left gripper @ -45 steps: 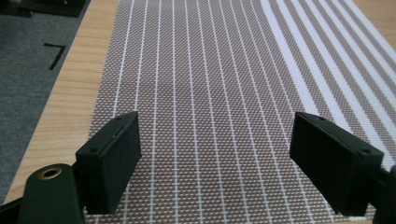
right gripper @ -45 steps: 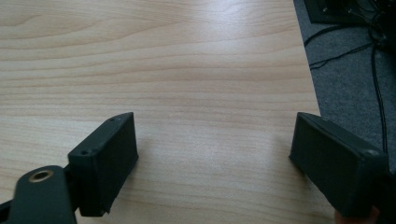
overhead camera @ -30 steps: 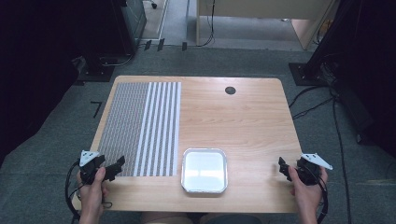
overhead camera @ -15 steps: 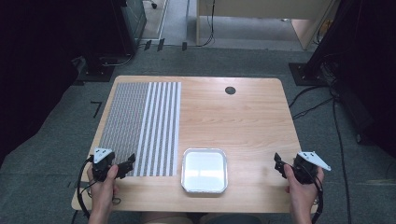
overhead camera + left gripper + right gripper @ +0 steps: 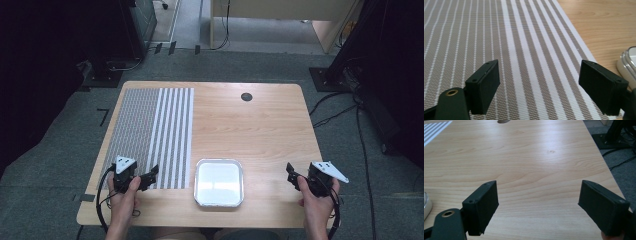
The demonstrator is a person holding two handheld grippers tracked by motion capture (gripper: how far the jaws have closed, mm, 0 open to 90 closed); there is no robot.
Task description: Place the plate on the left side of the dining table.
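- Left gripper (image 5: pixel 150 176) has slid further in over the near edge of the grey-and-white striped woven placemat (image 5: pixel 150 132) since a second ago, jaws spread wide with nothing between them.
- Right gripper (image 5: pixel 291 175) has crept a little inward too, jaws just as wide, hovering over bare light wooden table (image 5: pixel 260 130).
- The square white tray with a silvery rim (image 5: pixel 219 182) hasn't budged, sitting between both grippers just beside the mat; looks empty, I think.

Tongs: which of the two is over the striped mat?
The left tongs, jaws open above the striped mat near its front right corner. The right tongs sit over bare table, right of the white tray.
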